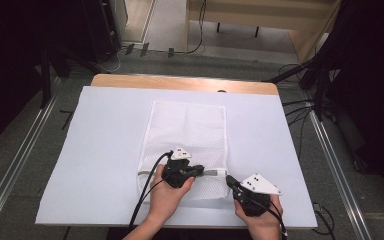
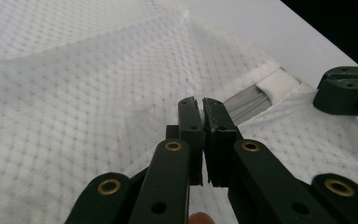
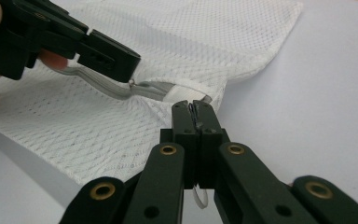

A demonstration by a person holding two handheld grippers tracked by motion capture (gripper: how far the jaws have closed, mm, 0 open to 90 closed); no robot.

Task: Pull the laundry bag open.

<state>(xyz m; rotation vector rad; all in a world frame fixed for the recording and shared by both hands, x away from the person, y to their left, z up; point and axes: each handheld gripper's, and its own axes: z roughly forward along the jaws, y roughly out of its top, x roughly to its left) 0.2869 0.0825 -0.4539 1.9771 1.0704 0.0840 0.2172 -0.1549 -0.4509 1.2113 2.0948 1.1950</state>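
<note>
A white mesh bag [image 1: 187, 145] lies flat on the desk [image 1: 105, 150]. The left tool [image 1: 198, 170] pinches the bag's zipper pull [image 3: 131, 84]. The right tool [image 1: 228, 180] clamps the bag's corner.

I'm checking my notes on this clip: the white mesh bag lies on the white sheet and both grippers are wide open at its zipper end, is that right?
Not quite. The mesh bag does lie on the white sheet, but both grippers are shut. The left gripper shows jaws closed in the left gripper view, and the right gripper likewise in the right gripper view, at the zipper end.
</note>
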